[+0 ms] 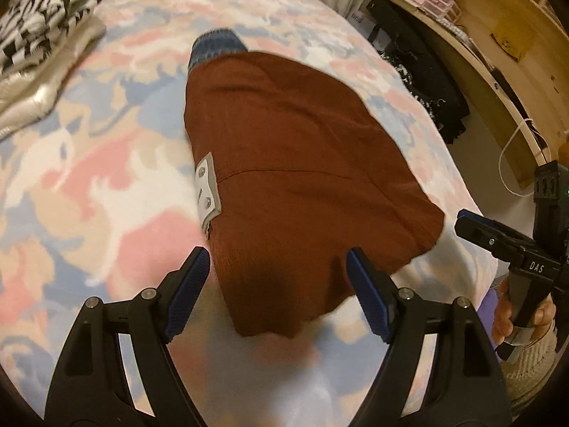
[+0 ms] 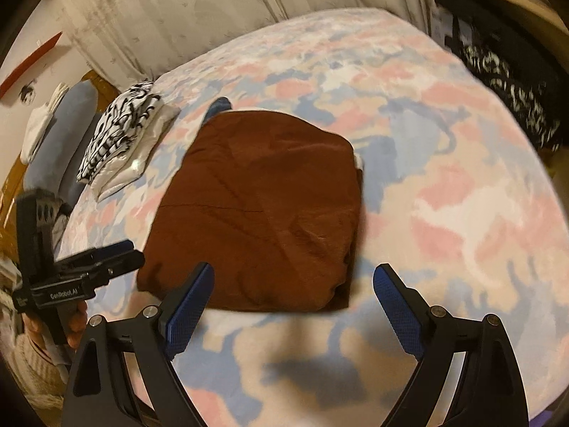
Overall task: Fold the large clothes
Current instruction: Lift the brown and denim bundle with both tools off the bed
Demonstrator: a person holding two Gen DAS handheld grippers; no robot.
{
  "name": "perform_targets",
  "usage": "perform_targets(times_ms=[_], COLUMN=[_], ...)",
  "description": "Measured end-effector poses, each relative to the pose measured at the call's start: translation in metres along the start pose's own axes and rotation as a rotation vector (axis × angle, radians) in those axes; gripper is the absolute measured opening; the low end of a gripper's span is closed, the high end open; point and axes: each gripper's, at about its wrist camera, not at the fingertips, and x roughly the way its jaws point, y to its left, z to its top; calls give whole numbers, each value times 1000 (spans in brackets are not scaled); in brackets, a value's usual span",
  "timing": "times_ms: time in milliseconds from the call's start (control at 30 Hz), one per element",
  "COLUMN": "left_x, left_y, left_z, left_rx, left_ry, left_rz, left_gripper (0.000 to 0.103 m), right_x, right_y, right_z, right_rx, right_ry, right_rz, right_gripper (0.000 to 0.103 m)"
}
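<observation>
A rust-brown garment [image 1: 291, 163] [image 2: 263, 206] lies folded into a rough square on the pastel patterned blanket [image 1: 106, 178] [image 2: 444, 178]. A grey tab with snaps [image 1: 208, 188] sits on its left edge, and a blue knit piece [image 1: 217, 48] [image 2: 218, 105] pokes out at its far end. My left gripper [image 1: 278, 254] hangs open over the garment's near edge, nothing between its pads. My right gripper [image 2: 294, 269] is open just above the near right corner, also empty. Each gripper shows in the other's view: right gripper [image 1: 466, 220], left gripper [image 2: 121, 252].
A black-and-white patterned garment [image 1: 42, 35] [image 2: 121, 131] rests folded on a cream one at the far left of the bed. A blue pillow [image 2: 60, 135] lies beyond it. Dark clothing [image 1: 426, 82] and a wooden desk [image 1: 498, 35] stand off the right side.
</observation>
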Motion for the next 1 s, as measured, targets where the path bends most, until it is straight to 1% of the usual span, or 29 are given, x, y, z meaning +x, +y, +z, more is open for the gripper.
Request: perform_targets(times_ms=[100, 200, 300, 367, 400, 533, 567, 600, 733, 867, 933, 1000], left_x=[19, 33, 46, 53, 58, 79, 82, 88, 102, 111, 118, 123], left_y=[8, 18, 25, 30, 33, 48, 50, 53, 58, 56, 54, 54], left_z=[5, 11, 18, 22, 24, 34, 34, 36, 41, 48, 52, 56], left_rx=[-26, -59, -88, -107, -120, -178, -186, -197, -201, -192, -195, -194], left_ry=[27, 35, 42, 46, 50, 66, 67, 71, 67, 61, 63, 64], left_rz=[-19, -53, -78, -93, -103, -155, -160, -180, -214, -221, -220, -214], left_gripper=[77, 81, 85, 92, 94, 99, 100, 100, 102, 102, 102, 102], right_x=[27, 54, 78, 96, 104, 139, 148, 156, 181, 206, 215, 220], right_y=[-16, -33, -42, -50, -53, -64, -66, -68, -72, -70, -66, -64], right_z=[9, 19, 26, 31, 34, 43, 46, 49, 60, 75, 83, 86], right_rx=[49, 95, 123, 142, 152, 200, 207, 214, 235, 238, 225, 215], right_ry=[34, 67, 97, 118, 127, 162, 170, 172, 175, 175, 176, 172], right_rz=[36, 85, 122, 148, 156, 229, 254, 279, 356, 405, 405, 400], right_gripper=[92, 92, 92, 92, 92, 92, 92, 92, 90, 82, 79, 72])
